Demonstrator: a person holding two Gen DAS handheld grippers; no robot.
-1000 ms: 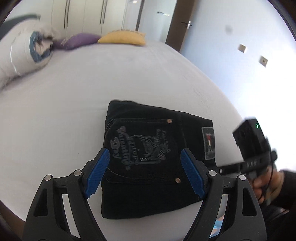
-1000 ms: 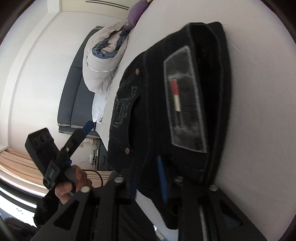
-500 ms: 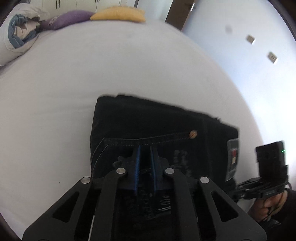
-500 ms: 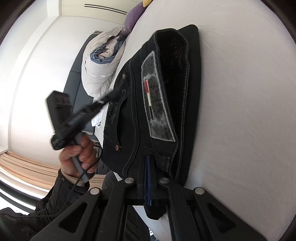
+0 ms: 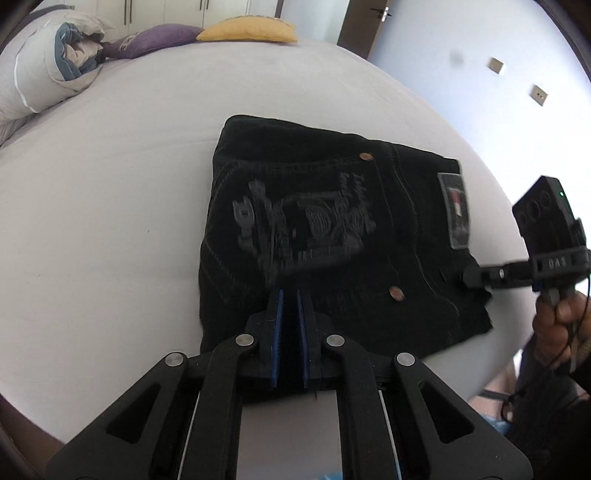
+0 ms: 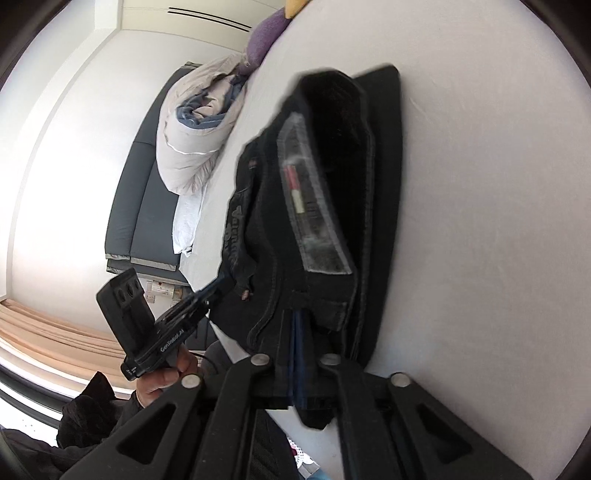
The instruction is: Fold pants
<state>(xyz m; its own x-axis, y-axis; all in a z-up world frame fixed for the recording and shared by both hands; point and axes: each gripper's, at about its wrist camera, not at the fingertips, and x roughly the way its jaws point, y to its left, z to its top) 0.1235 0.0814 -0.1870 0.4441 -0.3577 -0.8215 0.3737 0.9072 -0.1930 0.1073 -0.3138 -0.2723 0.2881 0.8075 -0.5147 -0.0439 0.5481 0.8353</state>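
The black pants (image 5: pixel 314 229) lie folded into a compact bundle on the white bed (image 5: pixel 110 221), back pocket print and grey waist label facing up. My left gripper (image 5: pixel 290 295) is shut on the near edge of the pants, dark cloth showing between its blue pads. My right gripper (image 6: pixel 295 317) is shut on the waistband end of the pants (image 6: pixel 332 206), and that end is lifted off the sheet. The right gripper also shows in the left wrist view (image 5: pixel 476 275), at the label side of the bundle. The left gripper body shows in the right wrist view (image 6: pixel 184 306).
A rolled white and blue duvet (image 5: pixel 44 77), a purple pillow (image 5: pixel 155 37) and a yellow pillow (image 5: pixel 247 29) lie at the head of the bed. A dark door (image 5: pixel 369 26) and a white wall stand to the right. A grey sofa (image 6: pixel 140 199) stands beside the bed.
My left gripper, open over the pants a second ago, has come down and shut on their near edge. My right gripper has stayed shut on the waistband end and lifted it.
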